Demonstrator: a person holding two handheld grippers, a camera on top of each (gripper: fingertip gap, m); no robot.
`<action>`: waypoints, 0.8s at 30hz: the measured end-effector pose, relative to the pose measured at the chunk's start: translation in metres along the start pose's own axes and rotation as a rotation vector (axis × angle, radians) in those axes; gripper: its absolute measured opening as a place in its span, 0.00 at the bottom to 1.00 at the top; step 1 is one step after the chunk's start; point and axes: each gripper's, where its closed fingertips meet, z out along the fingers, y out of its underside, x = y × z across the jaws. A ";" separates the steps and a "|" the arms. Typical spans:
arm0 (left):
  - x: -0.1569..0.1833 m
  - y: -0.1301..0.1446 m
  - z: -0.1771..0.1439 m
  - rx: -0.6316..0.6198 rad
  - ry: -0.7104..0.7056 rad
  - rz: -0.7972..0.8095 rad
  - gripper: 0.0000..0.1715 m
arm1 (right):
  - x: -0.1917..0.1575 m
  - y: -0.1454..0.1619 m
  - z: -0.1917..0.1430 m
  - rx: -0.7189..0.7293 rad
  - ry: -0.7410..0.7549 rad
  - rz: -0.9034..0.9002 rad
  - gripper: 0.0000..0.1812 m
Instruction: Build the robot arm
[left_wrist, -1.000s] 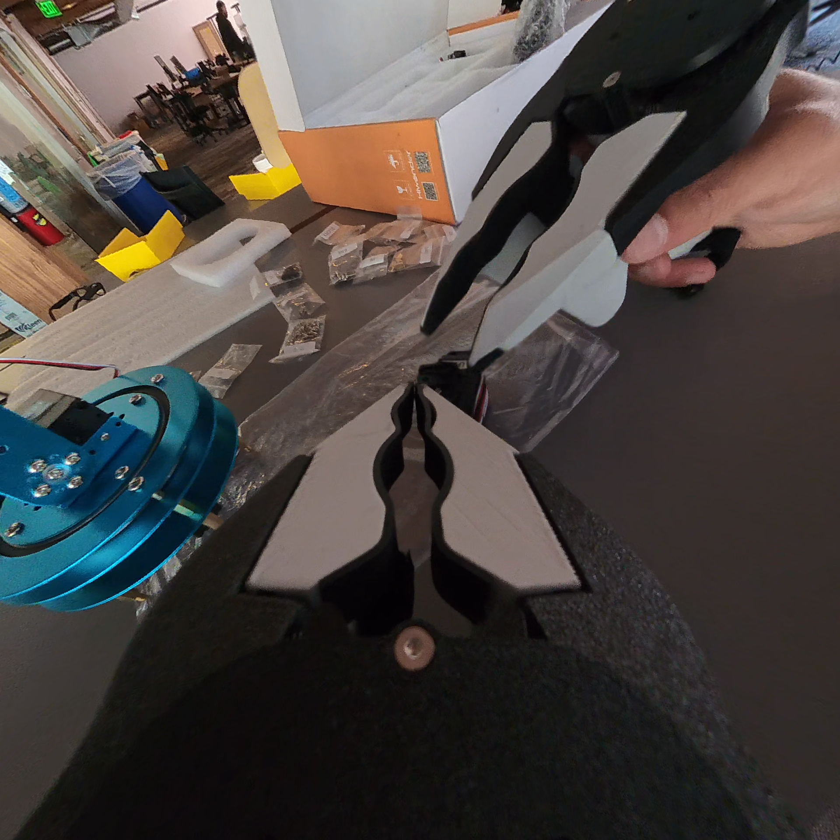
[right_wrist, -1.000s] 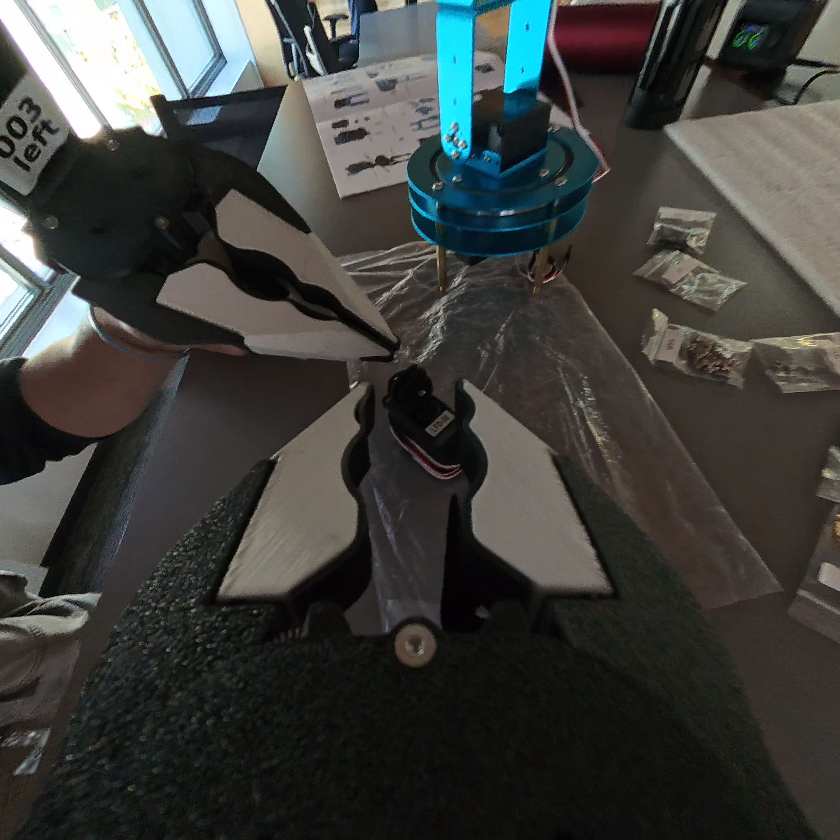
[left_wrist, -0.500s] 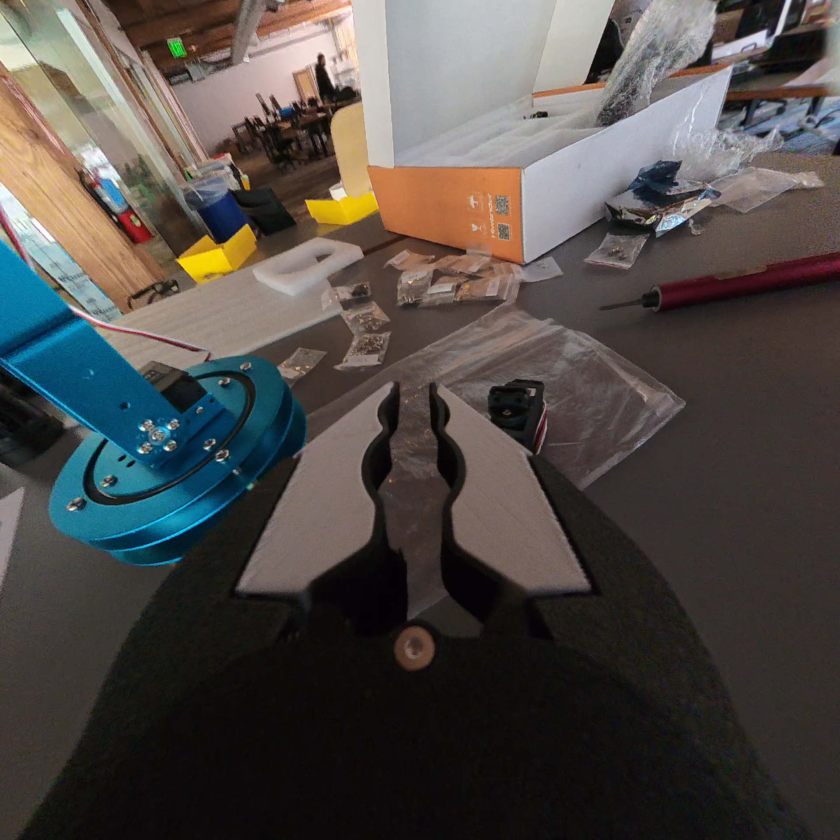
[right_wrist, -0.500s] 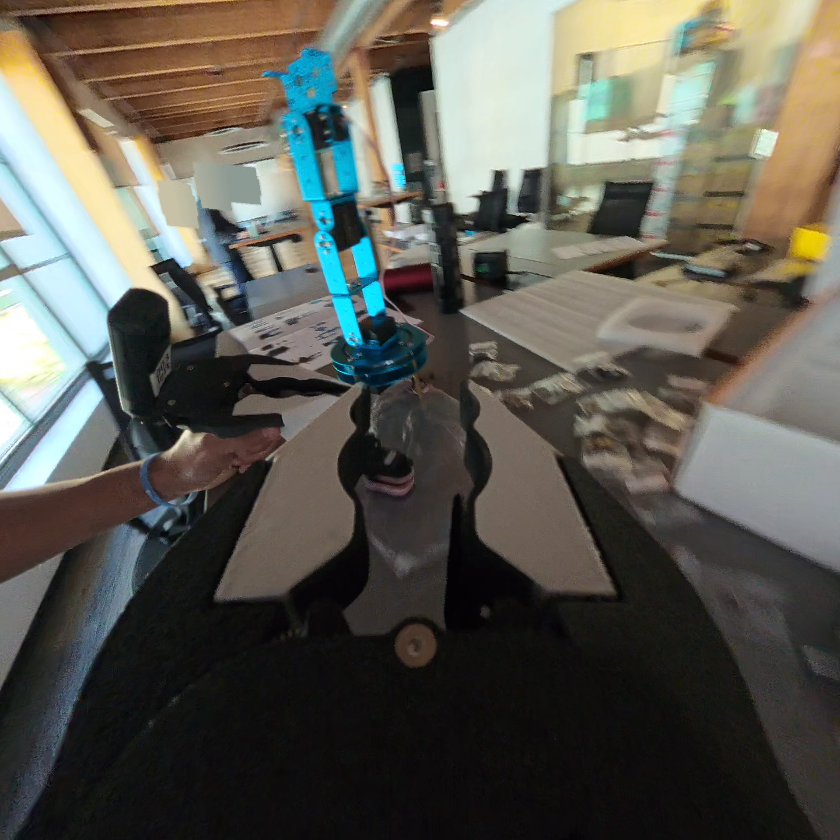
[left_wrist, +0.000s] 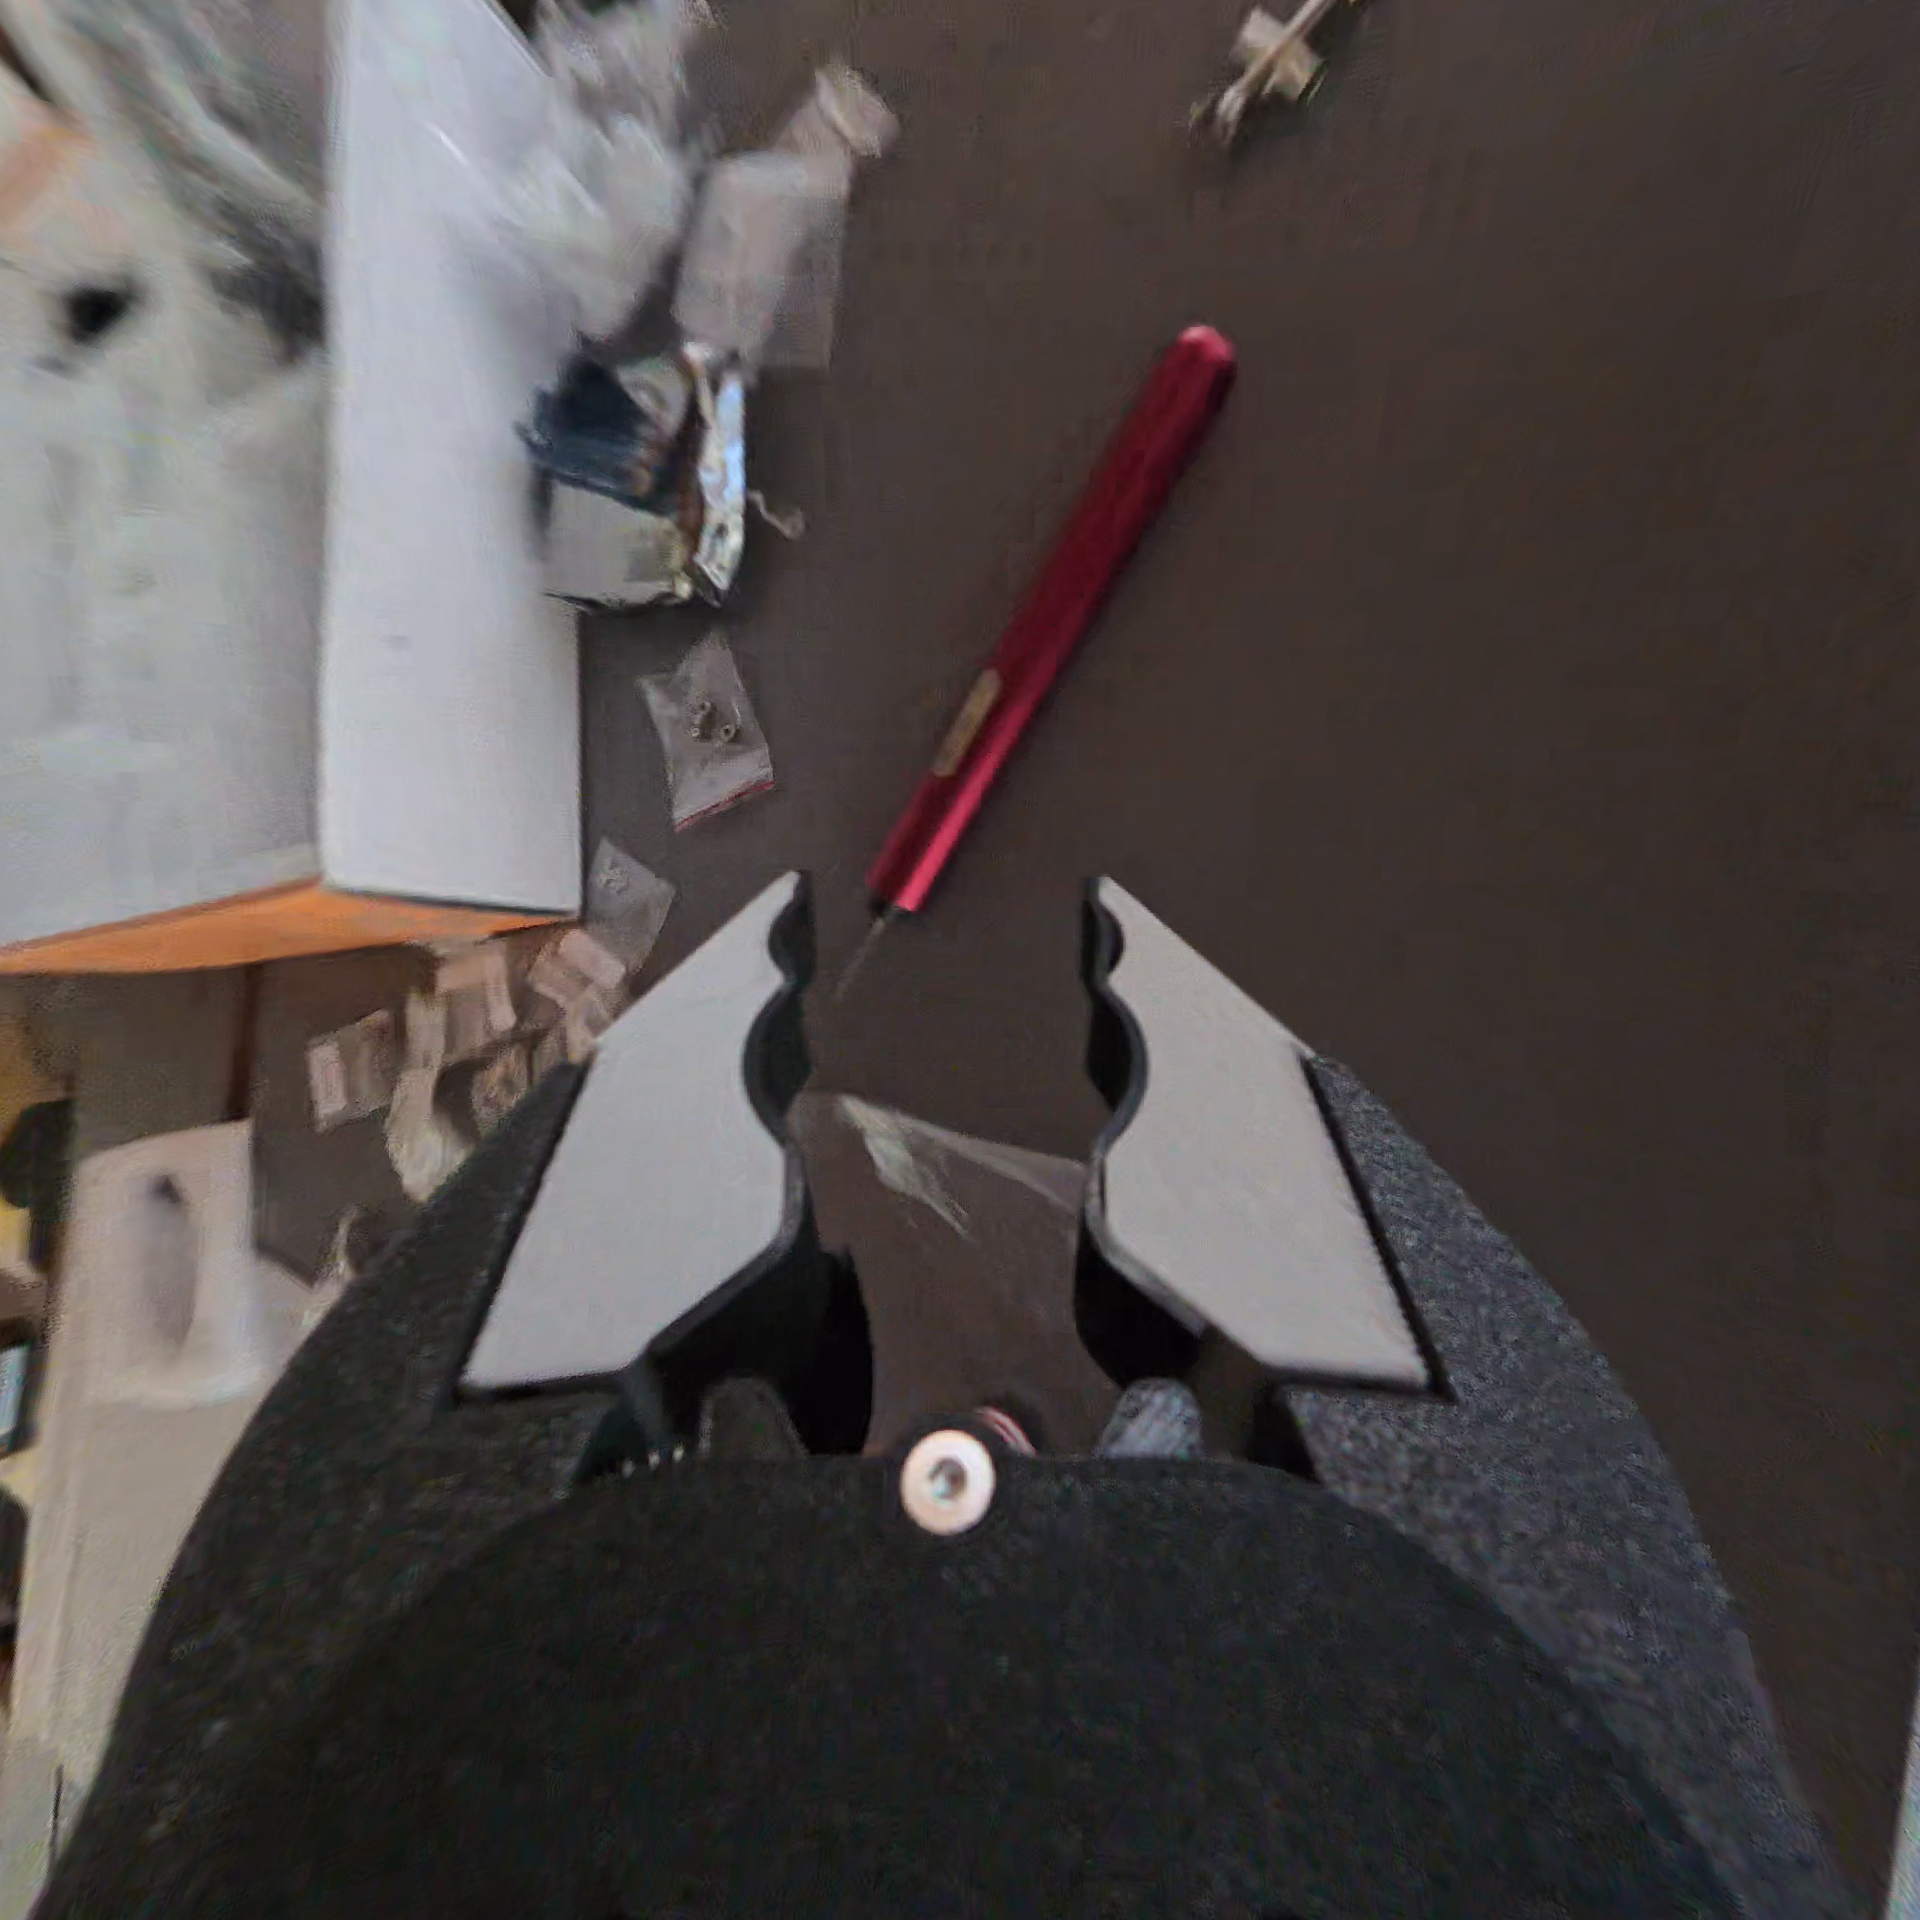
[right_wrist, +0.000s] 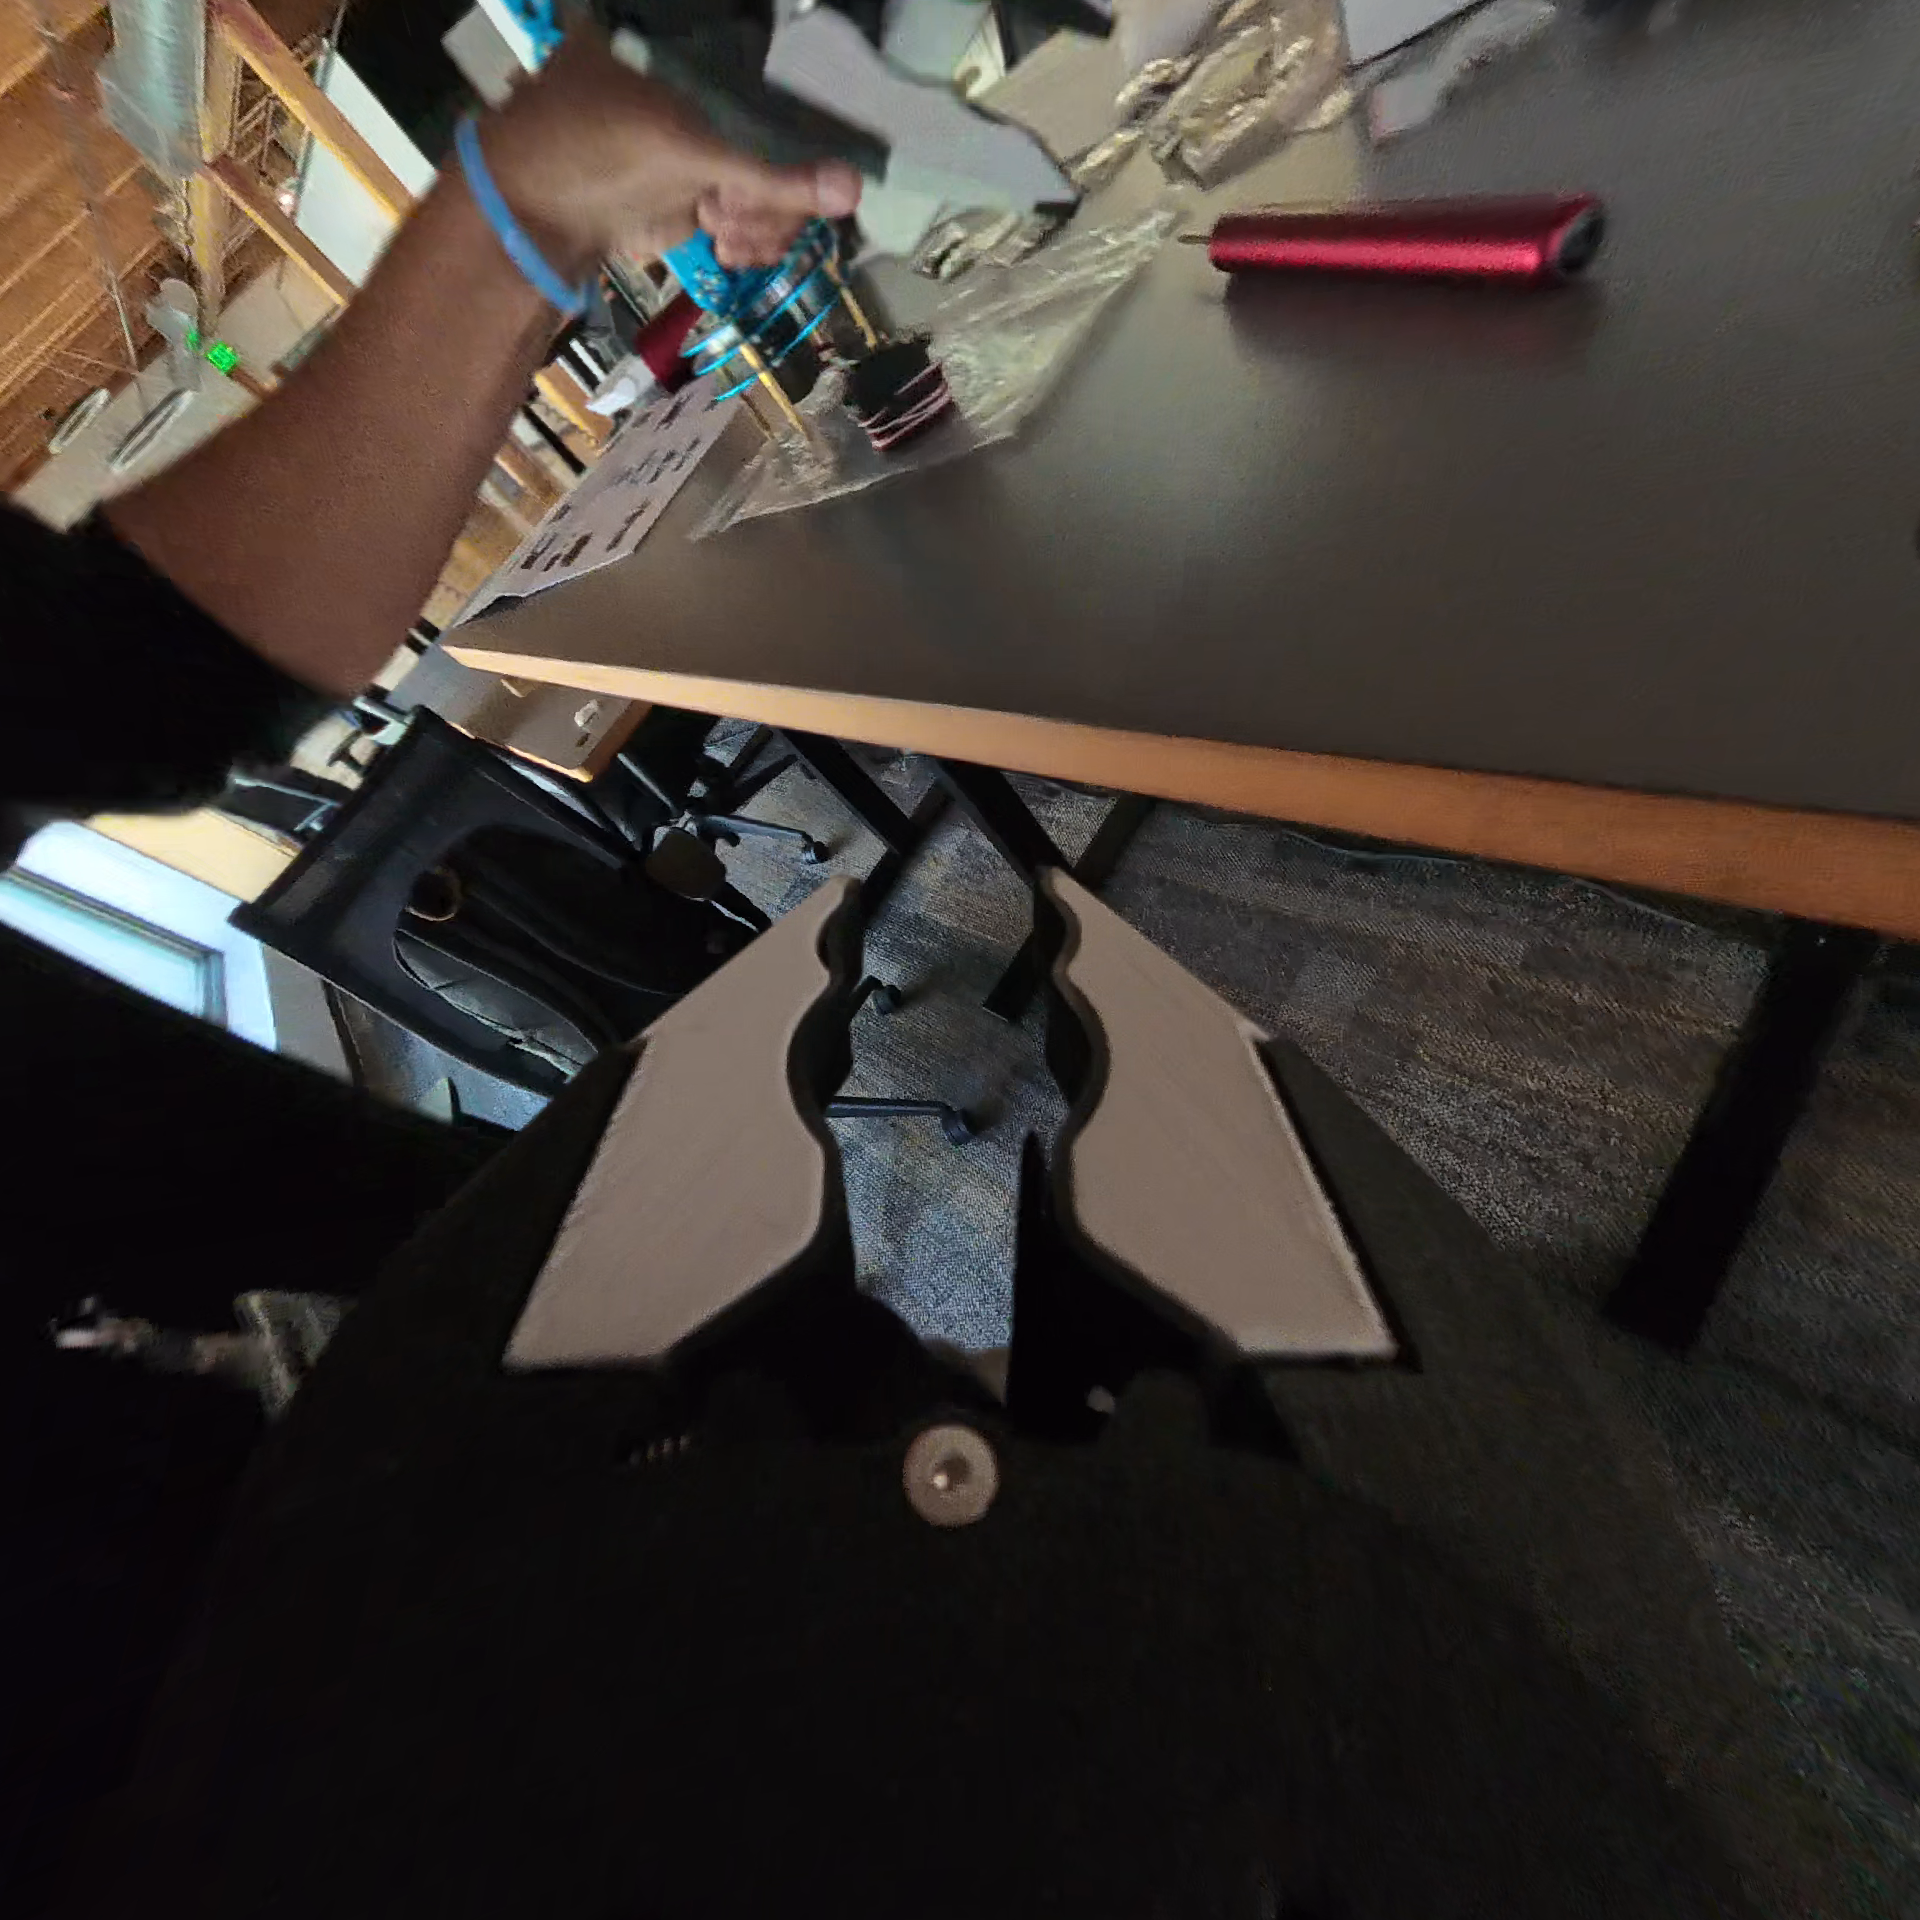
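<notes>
My left gripper (left_wrist: 945, 904) is open and empty, pointing down at the dark table (left_wrist: 1507, 727). The tip of a red screwdriver (left_wrist: 1049, 623) lies just beyond its fingertips, and a corner of clear plastic sheet (left_wrist: 935, 1164) shows between the fingers. My right gripper (right_wrist: 945, 883) is open and empty, tilted, held off the table below its wooden front edge (right_wrist: 1143, 748). In the right wrist view the screwdriver (right_wrist: 1403, 249) lies on the table, and a black servo with red wires (right_wrist: 899, 400) sits on the plastic sheet (right_wrist: 1018, 301) beside a blue turntable base (right_wrist: 758, 312).
A white and orange box (left_wrist: 447, 520), a foil bag (left_wrist: 644, 488) and several small parts bags (left_wrist: 707, 727) lie left of the screwdriver. A person's arm with a blue wristband (right_wrist: 416, 395) reaches over the table. A black chair (right_wrist: 468, 883), table leg (right_wrist: 1745, 1122) and carpet lie below. About 30 centimetres separates my left fingertips from my right.
My left gripper opened and swung right, over the red screwdriver. My right gripper drew back off the table to below its edge, leaving the servo on the plastic sheet.
</notes>
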 end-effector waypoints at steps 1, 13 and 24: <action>-0.008 -0.002 0.018 -0.042 0.075 0.014 0.31 | 0.011 -0.004 0.002 -0.011 0.001 0.022 0.18; 0.004 0.023 0.083 -0.204 0.514 0.124 0.22 | 0.102 -0.125 0.091 -0.050 0.001 0.012 0.19; 0.001 0.029 0.067 -0.066 0.033 0.193 0.11 | 0.100 -0.113 0.178 -0.022 0.118 0.300 0.29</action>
